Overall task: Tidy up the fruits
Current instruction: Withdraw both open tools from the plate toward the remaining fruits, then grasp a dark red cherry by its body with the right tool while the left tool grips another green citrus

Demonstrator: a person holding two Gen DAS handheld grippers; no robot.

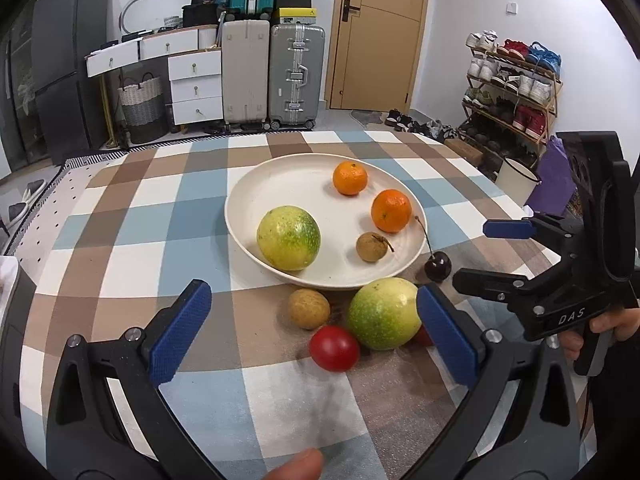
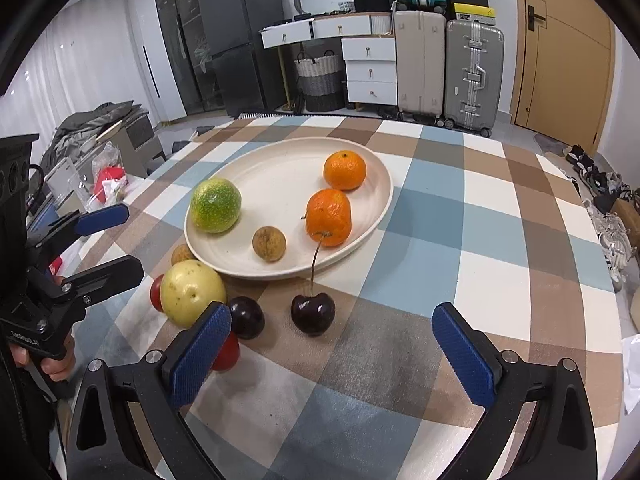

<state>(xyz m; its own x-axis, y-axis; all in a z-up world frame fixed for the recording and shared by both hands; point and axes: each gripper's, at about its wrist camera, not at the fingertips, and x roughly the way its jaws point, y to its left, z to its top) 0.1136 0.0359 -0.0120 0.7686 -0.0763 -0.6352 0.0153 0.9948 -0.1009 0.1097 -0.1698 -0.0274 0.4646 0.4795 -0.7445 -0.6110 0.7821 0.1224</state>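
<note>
We see a fruit sort roughly half done on a checked tablecloth (image 2: 460, 208).

In the left wrist view, the left gripper (image 1: 316, 330) fills the bottom of the frame, its blue pads spread wide and holding nothing. Between and just beyond them, at lower centre, lie the leftovers: a brown longan (image 1: 309, 308), a red tomato (image 1: 334, 349) and a green-yellow passion fruit (image 1: 383, 313), the last just beside the right-hand pad. A dark cherry (image 1: 437, 266) sits at the plate's near right edge. At the right edge of the frame the right gripper (image 1: 486, 250) hangs over the cloth, jaws fully apart and empty.

In the right wrist view, the left gripper shows at the left edge, a hand (image 2: 56, 360) on its handle. The plate (image 2: 280, 160), at centre, already carries four pieces: a passion fruit at its left, a small longan at the front, and two tangerines (image 2: 344, 170) to the right. Below the plate, from left to centre, wait the loose pieces, including a second cherry (image 2: 247, 317) near the left pad and the stemmed one between the pads but farther out.

We judge four fruits placed and at least six left: one longan, one passion fruit, two tomatoes, two cherries.
</note>
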